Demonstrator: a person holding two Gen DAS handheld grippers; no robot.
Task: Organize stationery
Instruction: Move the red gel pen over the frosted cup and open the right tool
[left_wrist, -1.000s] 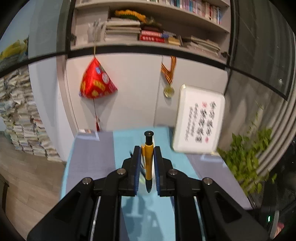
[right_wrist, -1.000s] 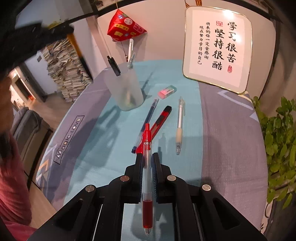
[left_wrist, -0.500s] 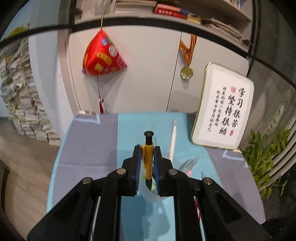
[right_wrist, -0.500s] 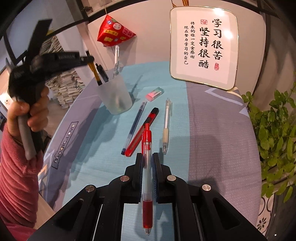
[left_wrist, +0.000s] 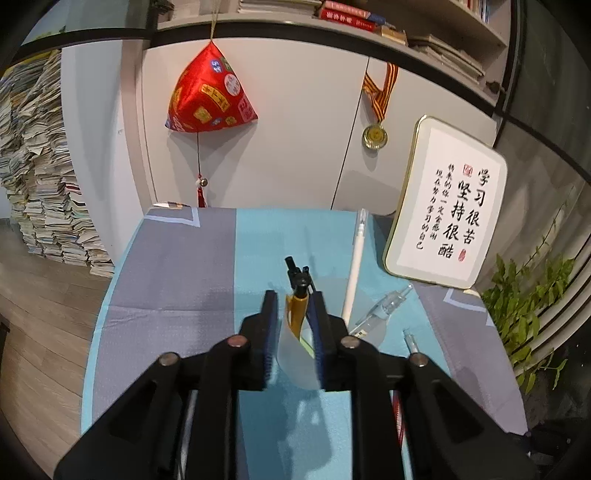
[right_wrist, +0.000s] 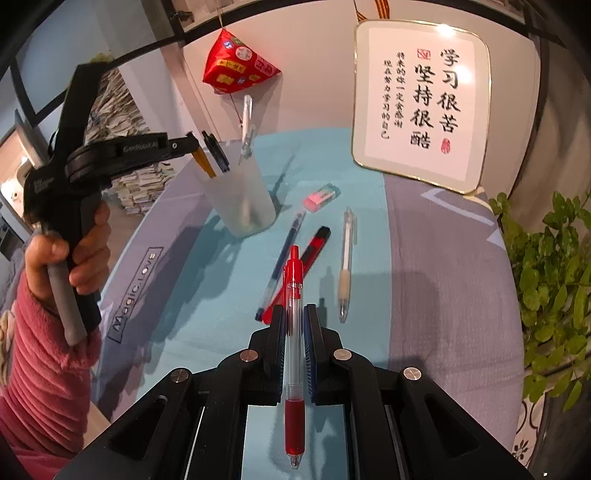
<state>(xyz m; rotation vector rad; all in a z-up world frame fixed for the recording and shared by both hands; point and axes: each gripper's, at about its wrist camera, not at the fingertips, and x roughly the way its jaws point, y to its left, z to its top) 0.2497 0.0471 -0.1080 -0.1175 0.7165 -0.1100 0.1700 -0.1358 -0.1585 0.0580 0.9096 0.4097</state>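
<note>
Tablecloth (right_wrist: 424, 258) in blue and grey; left gripper (left_wrist: 294, 325) opening around yellow pen (left_wrist: 297, 314), right gripper (right_wrist: 294, 354) clamps red pen (right_wrist: 294, 332).

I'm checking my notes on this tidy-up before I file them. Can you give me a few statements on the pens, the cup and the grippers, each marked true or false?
1. The right gripper holds a red pen. True.
2. The cup lies on its side. False: it stands upright on the table.
3. The left gripper has the yellow pen over the cup, its jaws opening. True.
4. The eraser is in the cup. False: it lies on the table beside the cup.
5. The cup has only the yellow pen in it. False: a clear pen and a black one stand in it too.
</note>
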